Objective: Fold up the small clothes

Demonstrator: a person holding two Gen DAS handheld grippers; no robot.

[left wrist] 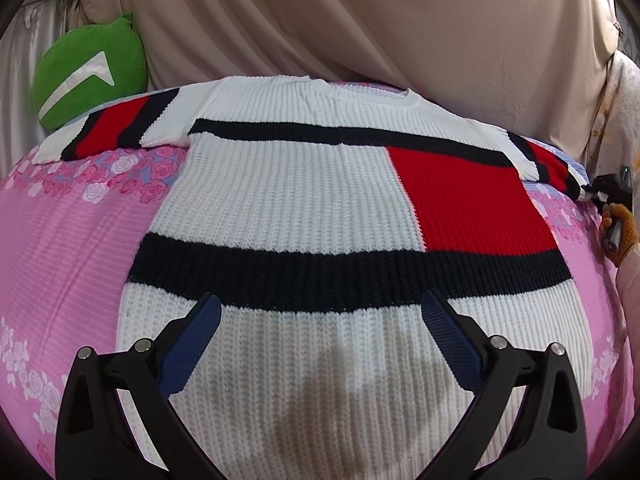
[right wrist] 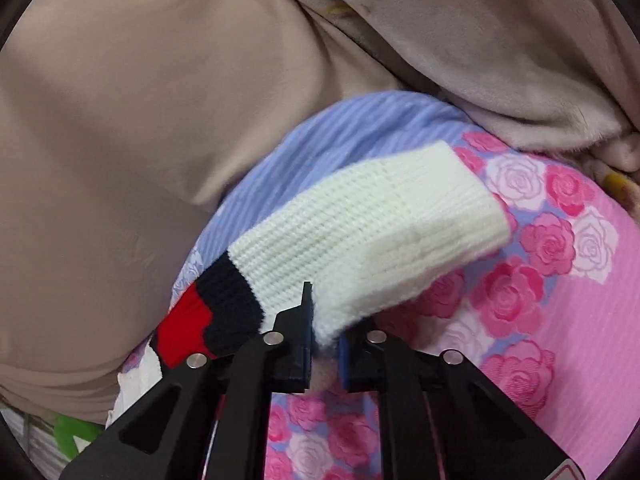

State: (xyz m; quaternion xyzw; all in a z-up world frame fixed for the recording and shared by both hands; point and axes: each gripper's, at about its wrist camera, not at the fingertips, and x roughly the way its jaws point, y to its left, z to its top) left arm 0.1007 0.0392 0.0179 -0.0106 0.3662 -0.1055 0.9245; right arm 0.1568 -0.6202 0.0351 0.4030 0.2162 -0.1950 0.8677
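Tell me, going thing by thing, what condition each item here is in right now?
Sweater: spread flat on the bed, unfolded, both sleeves out to the sides.
Right sleeve: cuff end lifted slightly, pinched at its edge.
Right gripper: shut on the sleeve.
Left gripper: open, above the sweater's hem, holding nothing.
Bedsheet: laid smooth under the sweater.
Green cushion: propped at the bed's far corner.
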